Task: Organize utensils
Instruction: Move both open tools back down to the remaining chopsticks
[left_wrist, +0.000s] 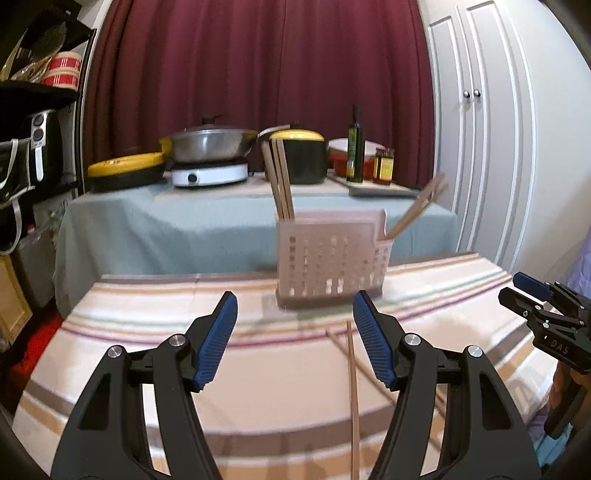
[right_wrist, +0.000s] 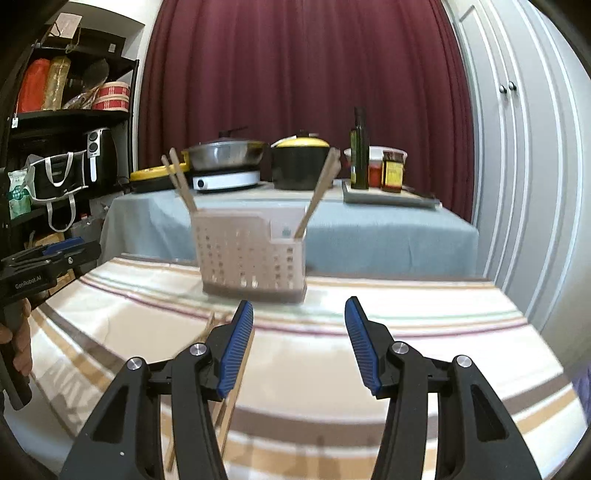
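Note:
A pale pink perforated utensil holder (left_wrist: 330, 260) (right_wrist: 251, 258) stands at the far edge of the striped tablecloth. Wooden chopsticks stick up from its left end (left_wrist: 279, 181) (right_wrist: 181, 181) and lean out of its small right compartment (left_wrist: 417, 210) (right_wrist: 319, 192). More chopsticks lie loose on the cloth (left_wrist: 352, 391) (right_wrist: 231, 402), partly hidden behind my right gripper's left finger. My left gripper (left_wrist: 294, 339) is open above the cloth with nothing between its fingers. My right gripper (right_wrist: 299, 347) is open and also holds nothing. The right gripper (left_wrist: 535, 306) appears at the left view's right edge.
Behind stands a blue-covered table (left_wrist: 207, 218) with a steel pot on a hotplate (left_wrist: 210, 155), a black-and-yellow pot (left_wrist: 301, 155), an oil bottle (left_wrist: 355, 147) and jars. A black shelf unit (right_wrist: 70, 147) is left, white cupboard doors (left_wrist: 484, 129) right. A hand (right_wrist: 18, 347) holds the left gripper.

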